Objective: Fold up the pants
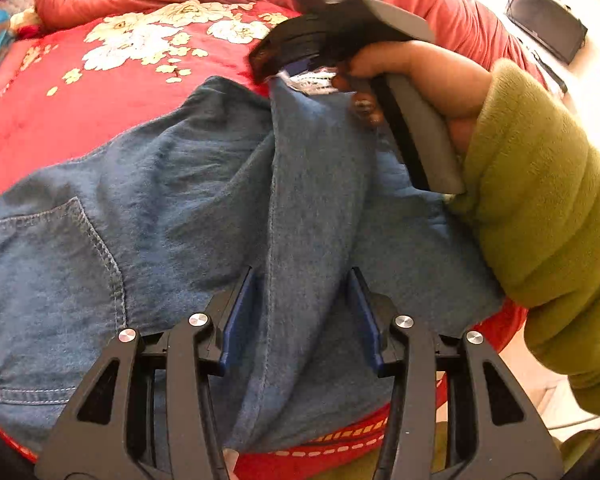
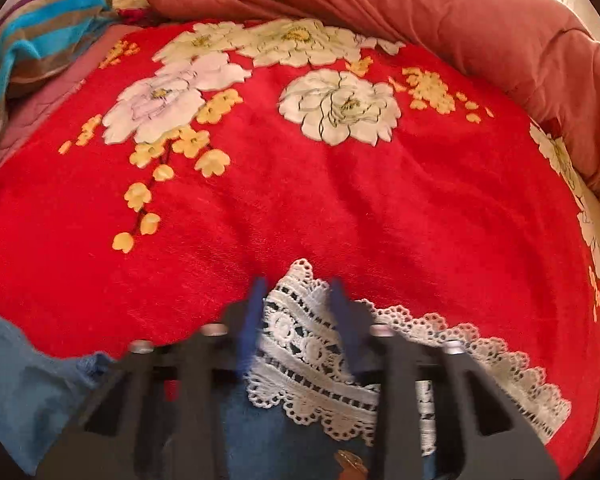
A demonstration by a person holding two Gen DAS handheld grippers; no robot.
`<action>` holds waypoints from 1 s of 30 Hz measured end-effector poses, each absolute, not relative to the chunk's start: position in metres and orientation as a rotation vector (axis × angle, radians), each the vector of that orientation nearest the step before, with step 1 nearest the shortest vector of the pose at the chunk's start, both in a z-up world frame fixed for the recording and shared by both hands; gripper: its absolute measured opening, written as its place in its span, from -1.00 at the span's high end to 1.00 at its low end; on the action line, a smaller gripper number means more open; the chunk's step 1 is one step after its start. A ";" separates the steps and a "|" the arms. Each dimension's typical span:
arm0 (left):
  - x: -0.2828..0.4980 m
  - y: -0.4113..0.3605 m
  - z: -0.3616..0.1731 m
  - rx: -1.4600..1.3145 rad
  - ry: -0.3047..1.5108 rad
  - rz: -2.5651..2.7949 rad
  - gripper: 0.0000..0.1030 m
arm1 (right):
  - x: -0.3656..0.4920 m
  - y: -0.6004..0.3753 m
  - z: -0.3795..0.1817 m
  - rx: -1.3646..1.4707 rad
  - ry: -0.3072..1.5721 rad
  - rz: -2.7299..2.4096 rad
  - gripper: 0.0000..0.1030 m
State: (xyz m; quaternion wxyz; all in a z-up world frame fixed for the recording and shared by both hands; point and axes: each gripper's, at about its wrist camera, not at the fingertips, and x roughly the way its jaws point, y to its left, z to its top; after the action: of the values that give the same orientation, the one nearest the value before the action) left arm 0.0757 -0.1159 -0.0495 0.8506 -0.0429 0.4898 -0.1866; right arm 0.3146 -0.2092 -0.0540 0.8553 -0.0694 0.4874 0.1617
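Observation:
Blue denim pants [image 1: 172,200] lie spread on the bed, with a back pocket [image 1: 52,280] at the left. My left gripper [image 1: 302,296] points down at them. Its jaws stand apart over a raised fold of denim, and the pads do not visibly pinch it. My right gripper [image 1: 274,76], held by a hand [image 1: 420,76] in a green sleeve [image 1: 540,220], is shut on the leg's hem and lifts it off the bed. In the right wrist view that gripper [image 2: 296,292] is blurred, with the white lace hem trim [image 2: 320,364] between its fingers [image 2: 254,312].
The pants rest on a red blanket [image 2: 340,208] with white and yellow flowers. A rumpled coral quilt [image 2: 440,12] lies along the far and right sides. A striped cloth [image 2: 28,36] sits at the far left. A dark flat object [image 1: 548,24] lies beyond the bed.

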 end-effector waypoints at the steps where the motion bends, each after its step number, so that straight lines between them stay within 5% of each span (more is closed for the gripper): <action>1: 0.075 -0.114 -0.050 -0.101 1.030 -0.395 0.25 | 0.313 -0.215 -0.050 -0.118 1.018 0.350 0.79; 12: 0.075 -0.107 -0.046 -0.117 1.000 -0.377 0.25 | 0.270 -0.299 0.018 0.085 0.879 0.354 0.82; 16: 0.077 -0.100 -0.040 -0.094 0.984 -0.354 0.96 | 0.249 -0.328 0.032 0.161 0.853 0.356 0.82; 30: 0.050 -0.099 -0.012 0.039 0.879 -0.360 1.00 | 0.141 -0.402 0.043 0.288 0.859 0.336 0.82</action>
State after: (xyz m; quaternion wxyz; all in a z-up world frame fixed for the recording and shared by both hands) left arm 0.0500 -0.0986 -0.0116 0.8892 0.0190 0.4229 -0.1735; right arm 0.1413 -0.4016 0.0428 0.8856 0.1387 0.4128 0.1616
